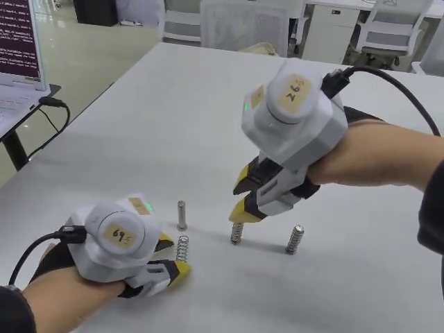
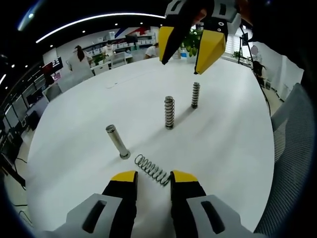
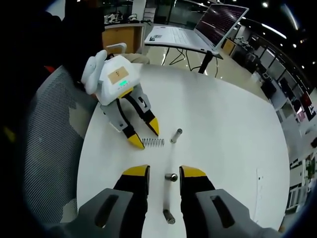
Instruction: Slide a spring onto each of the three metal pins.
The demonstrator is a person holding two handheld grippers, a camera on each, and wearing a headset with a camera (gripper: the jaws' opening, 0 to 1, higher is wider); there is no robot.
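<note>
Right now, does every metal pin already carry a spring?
No: one short silver metal pin stands bare, a loose coiled wire spring lying beside it.

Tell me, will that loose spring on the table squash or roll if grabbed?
Probably light and squashy: the loose spring is thin wire coils. Lying on its side on the smooth table, it may roll or skid if nudged.

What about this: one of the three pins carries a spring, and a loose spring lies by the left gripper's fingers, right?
Not quite: two pins carry springs, the middle pin and the far pin, per the left gripper view. The loose spring does lie by the fingers of the left gripper.
</note>
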